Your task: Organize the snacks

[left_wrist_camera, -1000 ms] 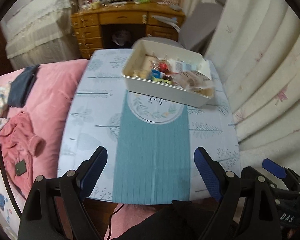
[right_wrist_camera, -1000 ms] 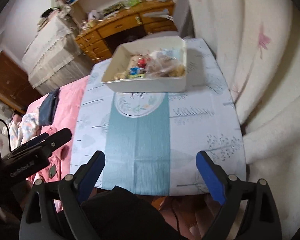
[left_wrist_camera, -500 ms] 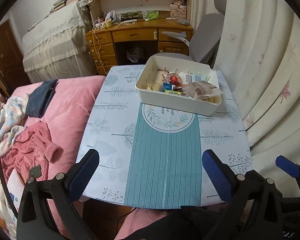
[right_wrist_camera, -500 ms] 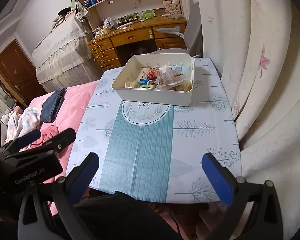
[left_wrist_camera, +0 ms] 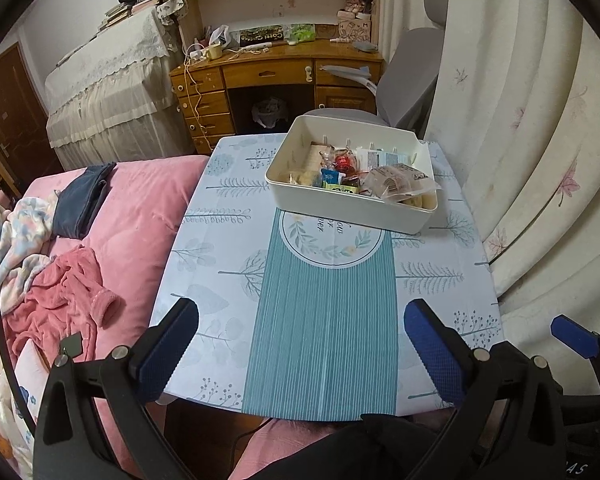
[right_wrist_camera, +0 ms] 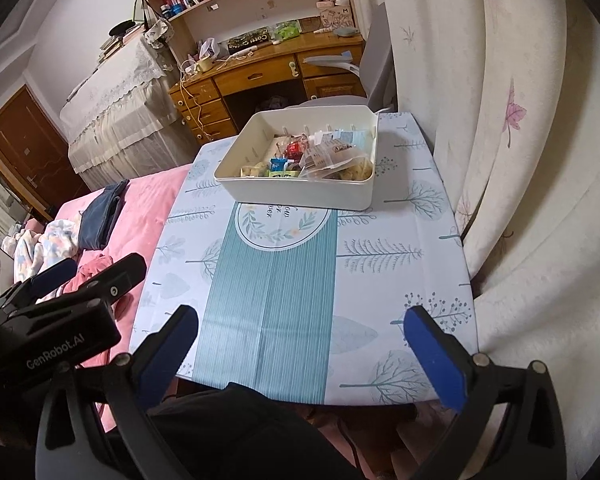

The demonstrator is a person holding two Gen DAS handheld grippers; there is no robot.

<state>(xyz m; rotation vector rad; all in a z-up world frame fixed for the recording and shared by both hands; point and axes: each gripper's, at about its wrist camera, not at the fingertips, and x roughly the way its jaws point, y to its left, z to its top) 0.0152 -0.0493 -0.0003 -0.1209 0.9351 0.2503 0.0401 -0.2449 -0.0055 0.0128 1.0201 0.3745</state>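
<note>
Snacks (left_wrist_camera: pixel 356 178) all sit piled in the white bin (left_wrist_camera: pixel 340 210) at the counter's (left_wrist_camera: pixel 320 320) far end, so sorting looks finished. Left gripper (left_wrist_camera: pixel 300 334) and right gripper (right_wrist_camera: pixel 300 338) both just opened, fingers spread wide, nothing between them, hovering at the near edge, well apart from the bin.

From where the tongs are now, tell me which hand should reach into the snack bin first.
Right, probably. Both the left tongs and right tongs are open and empty, short of the white bin. The bin sits toward the curtain side, and the clear bag of snacks lies at that end.
</note>
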